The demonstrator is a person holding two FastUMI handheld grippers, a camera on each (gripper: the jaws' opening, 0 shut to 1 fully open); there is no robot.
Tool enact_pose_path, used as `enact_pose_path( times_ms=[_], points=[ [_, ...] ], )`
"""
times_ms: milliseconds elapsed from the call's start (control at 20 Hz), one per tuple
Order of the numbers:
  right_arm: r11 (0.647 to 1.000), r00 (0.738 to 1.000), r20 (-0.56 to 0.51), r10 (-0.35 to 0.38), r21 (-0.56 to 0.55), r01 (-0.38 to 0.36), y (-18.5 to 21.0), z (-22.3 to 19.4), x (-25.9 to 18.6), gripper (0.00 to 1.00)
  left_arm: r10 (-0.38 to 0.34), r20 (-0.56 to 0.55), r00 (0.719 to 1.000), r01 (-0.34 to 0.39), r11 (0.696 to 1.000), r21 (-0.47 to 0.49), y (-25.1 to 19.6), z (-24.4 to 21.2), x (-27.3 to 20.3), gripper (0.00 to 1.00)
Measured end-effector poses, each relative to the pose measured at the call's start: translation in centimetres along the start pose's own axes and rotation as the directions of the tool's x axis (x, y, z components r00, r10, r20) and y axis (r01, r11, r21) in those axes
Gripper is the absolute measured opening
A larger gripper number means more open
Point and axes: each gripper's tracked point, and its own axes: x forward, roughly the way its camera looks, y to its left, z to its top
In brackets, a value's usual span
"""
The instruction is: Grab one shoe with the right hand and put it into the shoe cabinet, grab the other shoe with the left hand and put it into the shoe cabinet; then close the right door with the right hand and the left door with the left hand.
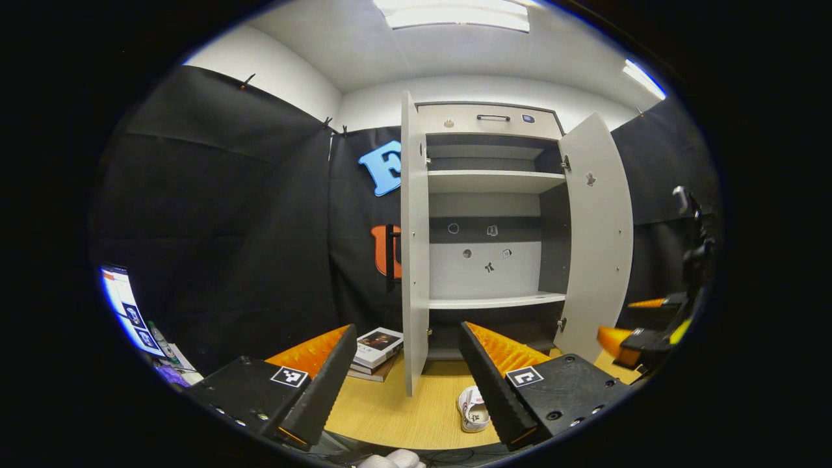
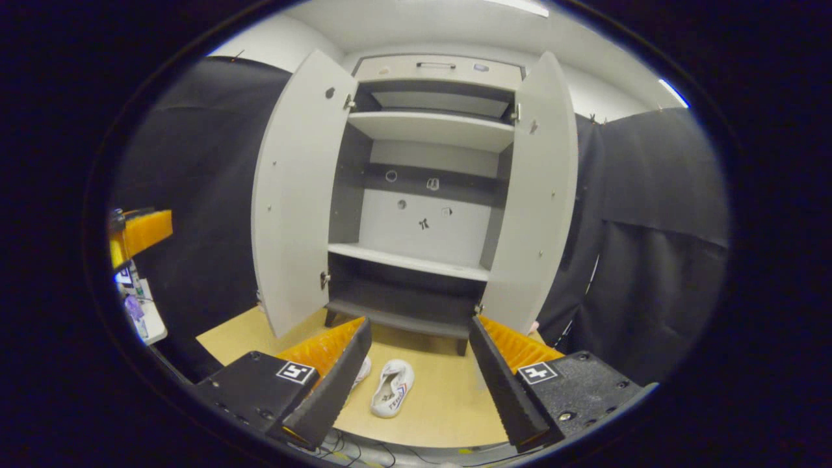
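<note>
A white shoe point(image 1: 473, 409) lies on the wooden floor point(image 1: 403, 409) before the open shoe cabinet point(image 1: 494, 301); my left gripper point(image 1: 409, 383) hangs open above and to its left. In the right gripper view, one white shoe point(image 2: 392, 388) lies on its side in front of the cabinet point(image 2: 409, 257), and a second shoe point(image 2: 363, 370) peeks out from behind my finger. My right gripper point(image 2: 419, 383) is open above them, holding nothing. Both doors stand wide open: left door point(image 2: 296, 195), right door point(image 2: 536, 188). The shelves are bare.
A stack of books point(image 1: 377, 351) lies on the floor left of the cabinet's left door point(image 1: 414, 247). A lit monitor point(image 1: 127, 312) sits at the far left. The right gripper point(image 1: 640, 341) shows beside the right door point(image 1: 598, 227). Black cloth walls surround the booth.
</note>
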Motion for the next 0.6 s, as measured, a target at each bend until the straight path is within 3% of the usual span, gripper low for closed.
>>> enact_pose_path(
  times_ms=[100,250,600],
  points=[
    [1.000,0.994,-0.109,0.010,-0.010,-0.012,1.3,-4.7,2.0,0.92,0.006,-0.019,1.000,-0.006,1.000,0.000,0.7,-0.7,-0.8,0.94],
    [0.999,0.973,-0.230,0.034,0.012,-0.032,3.5,-10.7,5.0,0.92,0.021,-0.031,0.999,-0.021,1.000,-0.009,1.7,-0.9,-1.6,0.95],
    [0.997,0.924,-0.377,0.068,0.066,-0.046,7.4,-19.6,13.3,0.80,0.061,-0.048,0.997,-0.062,0.998,-0.024,2.7,-0.9,-2.8,0.95]
  ],
)
